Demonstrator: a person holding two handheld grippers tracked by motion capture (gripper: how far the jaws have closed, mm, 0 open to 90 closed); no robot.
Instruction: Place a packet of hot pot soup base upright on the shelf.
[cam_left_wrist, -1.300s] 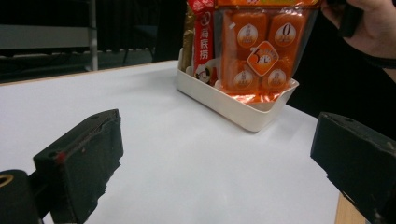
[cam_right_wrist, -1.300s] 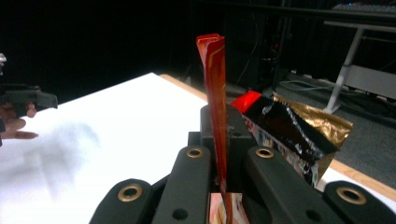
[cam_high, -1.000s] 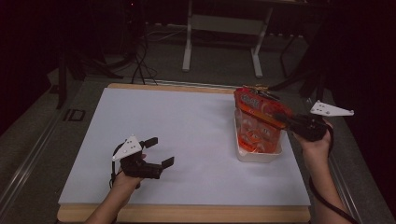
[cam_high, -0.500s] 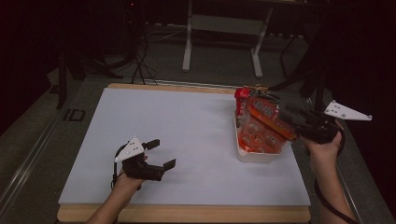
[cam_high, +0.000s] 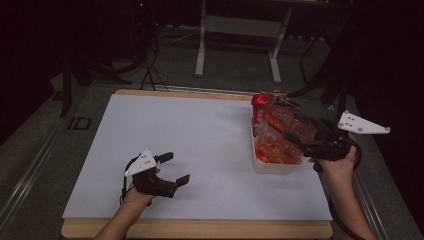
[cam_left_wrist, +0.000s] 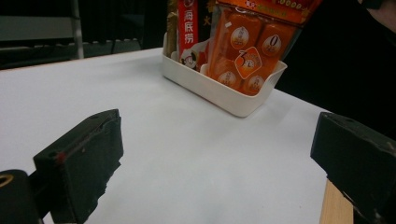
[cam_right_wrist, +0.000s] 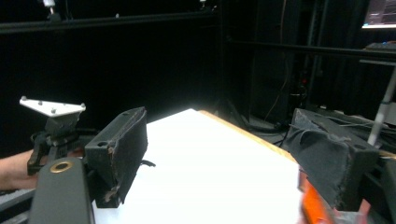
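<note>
Right gripper hovers level over the snack packs in the tray, jaws just opened, empty, pack released, hand drawn back. Left gripper open, empty, unmoved on table.

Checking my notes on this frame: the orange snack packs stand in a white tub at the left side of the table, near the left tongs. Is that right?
Not quite. The high view shows the white tub with the orange snack packs at the right side of the table, by the right tongs. The left tongs sit apart from it, over bare table.
</note>
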